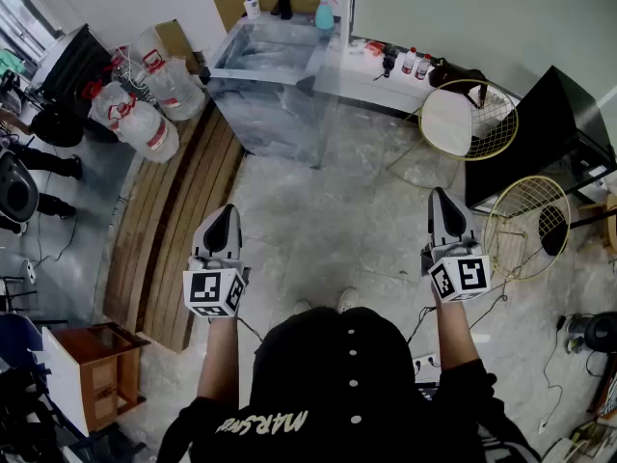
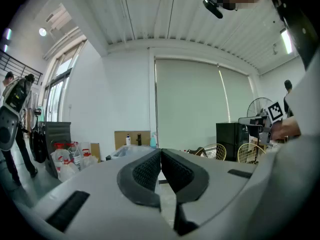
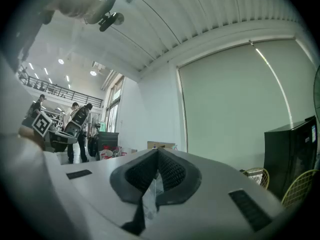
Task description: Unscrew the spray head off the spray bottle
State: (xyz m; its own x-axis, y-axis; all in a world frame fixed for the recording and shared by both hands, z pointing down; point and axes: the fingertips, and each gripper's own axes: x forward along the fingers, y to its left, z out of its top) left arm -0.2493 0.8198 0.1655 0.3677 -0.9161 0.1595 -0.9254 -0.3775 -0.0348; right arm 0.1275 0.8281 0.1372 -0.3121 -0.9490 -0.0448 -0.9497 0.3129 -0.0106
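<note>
The teal spray bottle (image 1: pixel 325 11) stands upright at the far edge of a metal table (image 1: pixel 253 73), well ahead of both grippers. In the left gripper view the spray bottle (image 2: pixel 153 140) shows small and distant above the jaws. My left gripper (image 1: pixel 228 210) is held at about waist height over the floor, shut with nothing between its pads. My right gripper (image 1: pixel 440 197) is level beside it, also shut and empty. The left gripper (image 2: pixel 161 155) and the right gripper (image 3: pixel 157 154) each show their pads meeting at the tips. Neither gripper is near the bottle.
A white bottle (image 1: pixel 252 5) and a black item (image 1: pixel 281 3) stand beside the spray bottle. Large water jugs (image 1: pixel 145 114) sit left of the table, wooden planks (image 1: pixel 183 220) lie on the floor, and two yellow wire chairs (image 1: pixel 469 119) and a black cabinet (image 1: pixel 559 128) stand at right. People stand at far left.
</note>
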